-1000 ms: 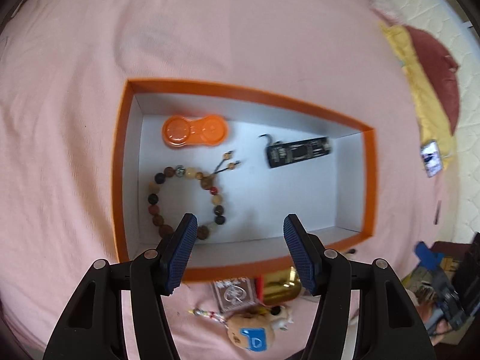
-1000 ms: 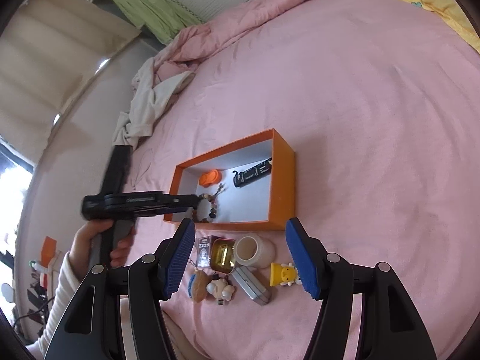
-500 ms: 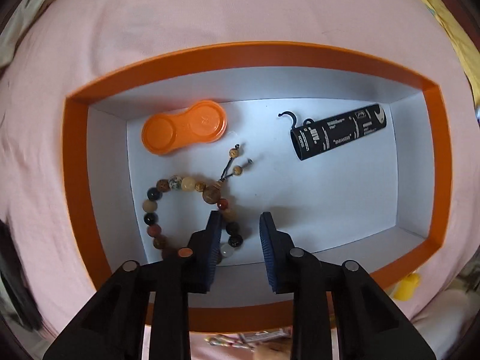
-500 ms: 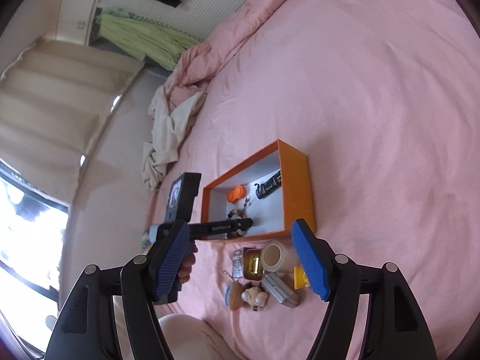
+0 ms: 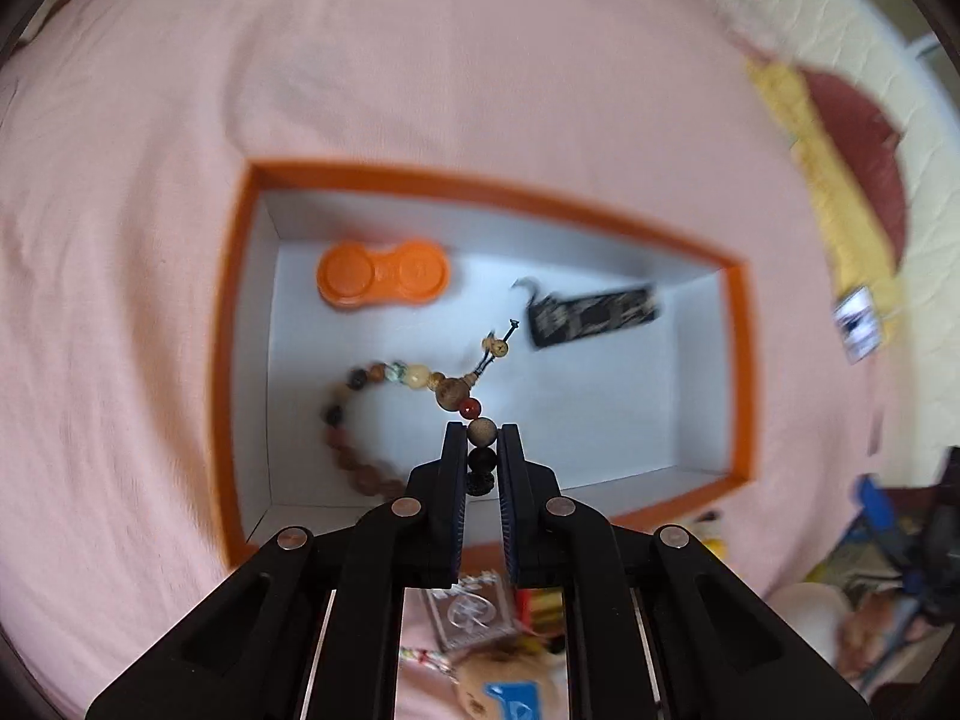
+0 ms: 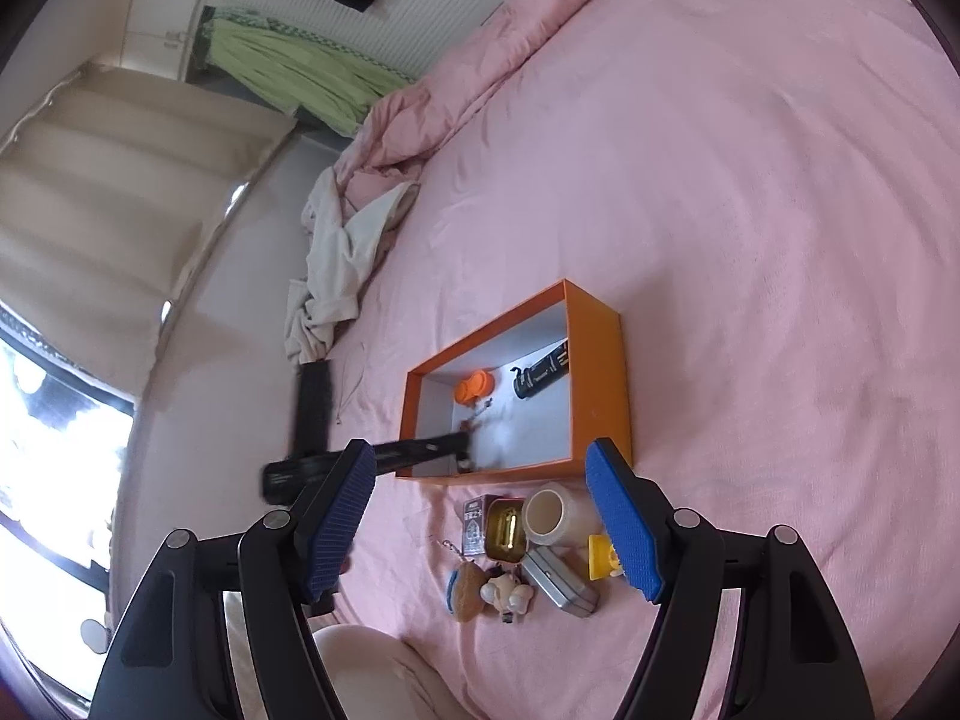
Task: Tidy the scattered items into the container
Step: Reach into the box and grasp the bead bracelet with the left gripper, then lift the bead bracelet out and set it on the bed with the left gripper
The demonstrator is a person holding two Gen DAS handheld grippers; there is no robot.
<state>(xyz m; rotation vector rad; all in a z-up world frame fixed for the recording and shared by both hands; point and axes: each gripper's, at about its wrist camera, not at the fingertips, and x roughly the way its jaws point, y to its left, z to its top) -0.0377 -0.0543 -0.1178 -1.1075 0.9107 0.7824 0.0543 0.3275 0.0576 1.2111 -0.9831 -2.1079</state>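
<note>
An orange box (image 5: 228,360) with a white inside lies on the pink bed; it also shows in the right wrist view (image 6: 600,384). In it are an orange lens case (image 5: 384,273), a black tube (image 5: 591,315) and a bead bracelet (image 5: 414,381). My left gripper (image 5: 482,456) is shut on the bracelet's beads, over the box near its front wall. My right gripper (image 6: 486,528) is open and empty, held high above the loose items in front of the box.
In front of the box lie a card pack (image 6: 474,525), a gold tin (image 6: 505,531), a cream jar (image 6: 549,516), a silver case (image 6: 561,582), a yellow toy (image 6: 600,555) and plush keychains (image 6: 486,591). Crumpled bedding (image 6: 342,264) lies at the bed's far edge.
My left gripper dropped into the box, closed on the bracelet and pulled back, lifting part of it. My right gripper rose and tilted, staying open.
</note>
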